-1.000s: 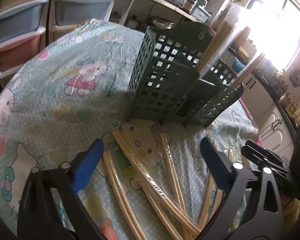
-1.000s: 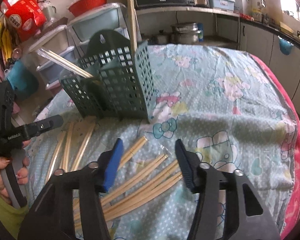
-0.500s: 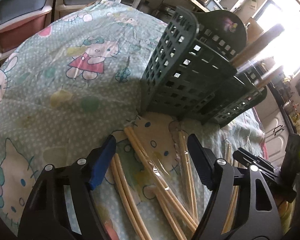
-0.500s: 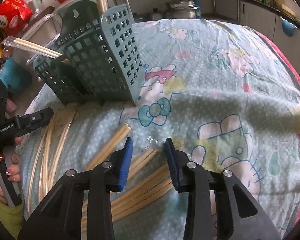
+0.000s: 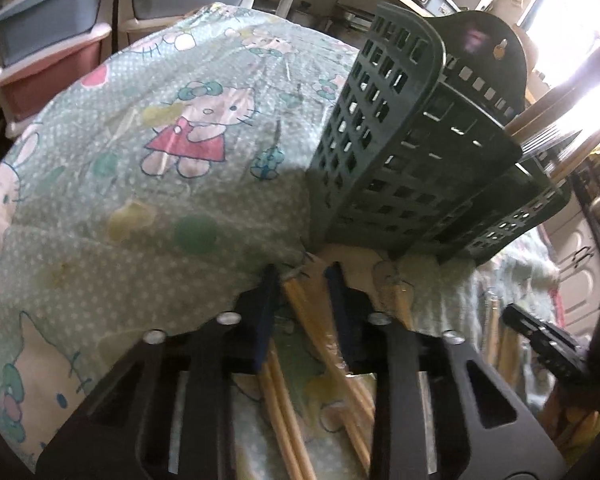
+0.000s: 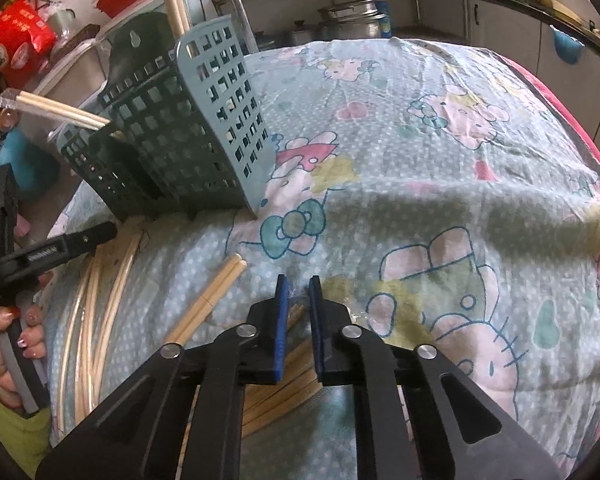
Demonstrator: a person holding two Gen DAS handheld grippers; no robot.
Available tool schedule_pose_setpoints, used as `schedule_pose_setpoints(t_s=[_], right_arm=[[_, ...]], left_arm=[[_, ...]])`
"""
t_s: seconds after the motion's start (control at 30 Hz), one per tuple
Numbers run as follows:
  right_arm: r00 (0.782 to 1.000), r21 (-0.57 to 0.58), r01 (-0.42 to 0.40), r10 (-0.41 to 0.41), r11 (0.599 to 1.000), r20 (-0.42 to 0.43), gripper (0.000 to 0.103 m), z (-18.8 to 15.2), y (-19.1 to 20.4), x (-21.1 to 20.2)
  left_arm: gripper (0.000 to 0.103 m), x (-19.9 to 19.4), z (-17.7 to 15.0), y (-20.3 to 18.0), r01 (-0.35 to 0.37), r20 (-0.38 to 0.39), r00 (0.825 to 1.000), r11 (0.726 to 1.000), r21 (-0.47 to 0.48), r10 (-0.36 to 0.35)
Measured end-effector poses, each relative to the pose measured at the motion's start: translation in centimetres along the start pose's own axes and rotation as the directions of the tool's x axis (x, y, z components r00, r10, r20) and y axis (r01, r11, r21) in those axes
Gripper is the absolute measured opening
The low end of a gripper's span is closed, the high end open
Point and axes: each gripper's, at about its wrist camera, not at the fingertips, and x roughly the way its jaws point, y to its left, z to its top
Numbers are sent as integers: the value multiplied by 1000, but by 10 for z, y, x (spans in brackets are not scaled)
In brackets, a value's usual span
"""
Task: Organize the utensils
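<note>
Daylight glares from the blown-out window (image 5: 572, 20) at upper right, the dark green perforated plastic basket (image 5: 400, 152) backlit, fisheye edges bent and blurred.

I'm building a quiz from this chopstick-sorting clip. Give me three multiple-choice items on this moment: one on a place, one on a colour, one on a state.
1. Where does the green utensil basket stand relative to the loose chopsticks?
A. On the cloth beyond them
B. On top of them
C. On the floor

2. What colour are the pads on the right gripper?
A. Red
B. Blue
C. Yellow

3. How do the left gripper jaws stand?
A. Spread wide over bare cloth
C. Raised high above the basket
B. Narrowed around a wrapped pair of chopsticks on the cloth

Answers:
1 A, the right wrist view shows the basket upright on the cloth farther from the camera than the chopsticks.
2 B, the inner faces are blue.
3 B, the left wrist view shows the pair lying between the close-set jaws; contact cannot be confirmed.
</note>
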Motion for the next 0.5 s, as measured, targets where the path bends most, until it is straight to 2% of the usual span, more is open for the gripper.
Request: schedule_pose_setpoints(t_s=[0.07, 0.27, 0.5], right_arm=[[1000, 4, -5, 5, 1000, 17, 10, 1, 0, -4], [996, 1, -30, 29, 1000, 86, 9, 4, 6, -26], [981, -19, -68, 70, 998, 180, 6, 10, 17, -58]], left_arm=[[8, -2, 1, 1, 7, 5, 1000, 1000, -1, -7], [6, -22, 4, -5, 60, 57, 997, 998, 13, -61], [5, -64, 8, -24, 112, 148, 982, 991, 69, -121]])
